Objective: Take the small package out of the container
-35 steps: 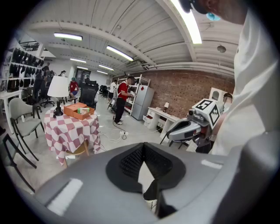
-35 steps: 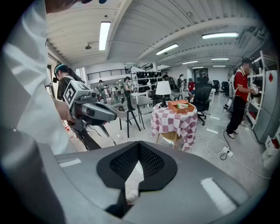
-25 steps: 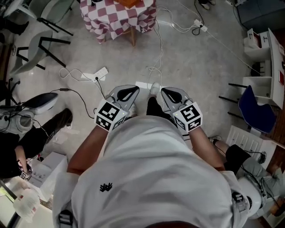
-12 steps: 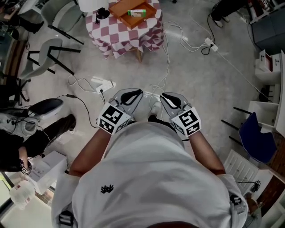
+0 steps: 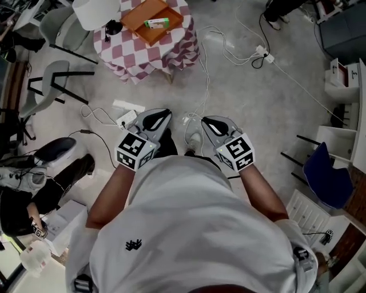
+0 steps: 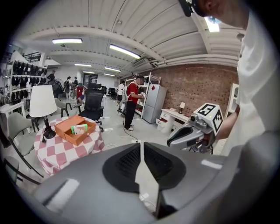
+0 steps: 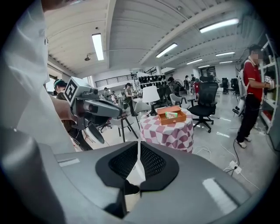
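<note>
An orange box [image 5: 151,20] stands on a round table with a red-and-white checked cloth [image 5: 148,51] at the top of the head view. A small green-and-white package [image 5: 156,23] lies inside the box. The same box [image 6: 75,129] [image 7: 172,115] and package [image 6: 79,128] [image 7: 171,115] show far off in both gripper views. My left gripper [image 5: 158,117] and right gripper [image 5: 207,122] are held close to my body, well short of the table. Both are shut with nothing between the jaws.
A white lamp [image 5: 97,11] stands on the table beside the box. Cables and a power strip [image 5: 127,116] lie on the floor between me and the table. Chairs [image 5: 54,80] stand to the left, white shelving [image 5: 343,74] to the right. People stand in the background.
The table with the box has come into fuller view at the top and shifted slightly left. Both grippers stay shut in front of my body.
</note>
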`<action>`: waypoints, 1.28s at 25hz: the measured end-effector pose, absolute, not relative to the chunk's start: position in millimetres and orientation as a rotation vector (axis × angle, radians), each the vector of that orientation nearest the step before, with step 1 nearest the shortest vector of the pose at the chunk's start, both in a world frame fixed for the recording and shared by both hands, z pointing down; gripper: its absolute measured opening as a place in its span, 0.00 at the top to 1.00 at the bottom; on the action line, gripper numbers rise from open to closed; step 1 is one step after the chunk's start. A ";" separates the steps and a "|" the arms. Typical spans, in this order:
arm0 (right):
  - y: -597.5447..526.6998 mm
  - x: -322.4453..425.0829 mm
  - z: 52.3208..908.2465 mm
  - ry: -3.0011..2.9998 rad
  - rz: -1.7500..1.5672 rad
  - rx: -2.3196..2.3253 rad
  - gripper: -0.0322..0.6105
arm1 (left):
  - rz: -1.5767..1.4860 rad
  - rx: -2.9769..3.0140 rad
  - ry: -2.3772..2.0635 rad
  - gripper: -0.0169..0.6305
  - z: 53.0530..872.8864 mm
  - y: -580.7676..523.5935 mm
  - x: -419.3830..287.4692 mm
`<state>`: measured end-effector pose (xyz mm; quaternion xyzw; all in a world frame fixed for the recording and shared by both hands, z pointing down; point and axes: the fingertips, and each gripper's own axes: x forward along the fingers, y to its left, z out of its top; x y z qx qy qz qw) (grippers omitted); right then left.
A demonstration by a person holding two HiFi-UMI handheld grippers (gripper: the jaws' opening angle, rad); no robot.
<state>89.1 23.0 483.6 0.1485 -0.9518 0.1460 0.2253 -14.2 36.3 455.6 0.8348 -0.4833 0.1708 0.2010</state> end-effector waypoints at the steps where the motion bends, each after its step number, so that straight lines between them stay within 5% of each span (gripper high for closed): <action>1: 16.4 88.7 484.7 -2.620 0.406 0.424 0.92 | 0.473 2.341 -1.343 0.88 456.2 28.3 -15.0; 17: -124.2 44.5 476.3 -2.513 0.457 0.751 0.92 | 0.538 2.499 -1.172 0.88 477.3 -153.2 -102.8; 32: -182.9 14.1 478.5 -2.394 0.523 1.006 0.92 | 0.989 2.504 -1.108 0.79 559.4 -309.0 -230.0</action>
